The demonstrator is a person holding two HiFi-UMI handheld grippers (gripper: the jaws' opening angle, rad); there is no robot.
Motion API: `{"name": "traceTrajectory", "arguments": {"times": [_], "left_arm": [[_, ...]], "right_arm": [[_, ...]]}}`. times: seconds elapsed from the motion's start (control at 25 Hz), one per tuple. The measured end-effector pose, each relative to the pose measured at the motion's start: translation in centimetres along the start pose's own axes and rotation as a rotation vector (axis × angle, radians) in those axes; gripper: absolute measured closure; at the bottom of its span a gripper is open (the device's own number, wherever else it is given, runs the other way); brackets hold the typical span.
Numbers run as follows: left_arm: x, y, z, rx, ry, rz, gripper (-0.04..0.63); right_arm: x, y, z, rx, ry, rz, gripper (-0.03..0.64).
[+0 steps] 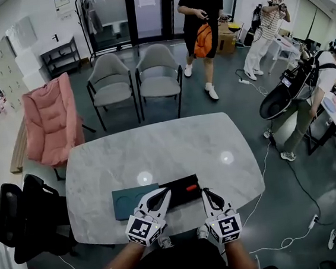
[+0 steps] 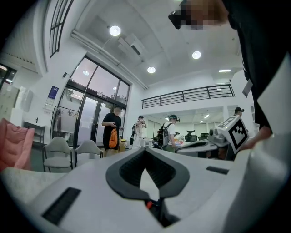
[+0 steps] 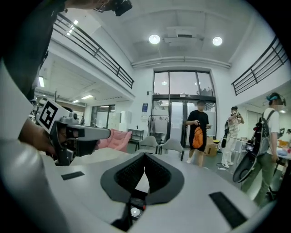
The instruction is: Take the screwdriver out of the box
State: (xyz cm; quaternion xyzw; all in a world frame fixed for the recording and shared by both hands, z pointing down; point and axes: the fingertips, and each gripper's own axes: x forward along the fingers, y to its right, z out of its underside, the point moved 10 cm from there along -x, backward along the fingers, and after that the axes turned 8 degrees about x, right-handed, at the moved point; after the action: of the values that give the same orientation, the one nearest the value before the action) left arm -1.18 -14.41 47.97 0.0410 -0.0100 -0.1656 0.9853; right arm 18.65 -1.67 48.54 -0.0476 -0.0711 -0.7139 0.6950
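Note:
A black open box (image 1: 175, 193) lies near the front edge of the marble table (image 1: 158, 150). Inside it shows the orange-red handle of the screwdriver (image 1: 191, 187). A teal lid (image 1: 127, 202) lies just left of the box. My left gripper (image 1: 165, 191) hovers at the box's left end, jaws shut with nothing between them (image 2: 145, 150). My right gripper (image 1: 204, 190) is at the box's right end, just right of the handle, also shut and empty (image 3: 145, 155). Both gripper views look level over the table, so neither shows the box.
Two grey chairs (image 1: 135, 80) stand at the table's far side, a pink chair (image 1: 50, 122) at its left and a black chair (image 1: 24, 217) nearer me. People stand beyond the table and at the right. Cables (image 1: 286, 232) lie on the floor at right.

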Motion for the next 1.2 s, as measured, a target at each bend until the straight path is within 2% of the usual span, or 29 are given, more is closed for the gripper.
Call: {"name": "traceTrajectory", "arguments": {"times": [0.36,0.68,0.8,1.04,1.2], "left_arm": [[1.7,-0.2,1.0,-0.025,-0.053,-0.123,0.591],[1.9,0.0,1.5,-0.031,-0.086,-0.249,0.591],[1.6,-0.3,1.9,-0.030,-0.093,-0.292,0.591],[0.2,-0.2,3.3,-0.022,-0.147,-0.371,0.591],[-0.6,0.4,4.2,-0.045,-0.162,-0.406,0.591]], "right_arm": [[3.7,2.5,0.9,-0.021,-0.139,-0.186,0.594],[5.2,5.2,2.6,-0.068,-0.177,-0.291,0.594],[6.3,5.5,3.3,-0.128,-0.217,-0.337,0.594],[9.2,5.9,6.9,-0.232,-0.399,-0.475,0.594],[10.9,5.9,9.4,-0.367,-0.506,-0.519,0.594]]}}
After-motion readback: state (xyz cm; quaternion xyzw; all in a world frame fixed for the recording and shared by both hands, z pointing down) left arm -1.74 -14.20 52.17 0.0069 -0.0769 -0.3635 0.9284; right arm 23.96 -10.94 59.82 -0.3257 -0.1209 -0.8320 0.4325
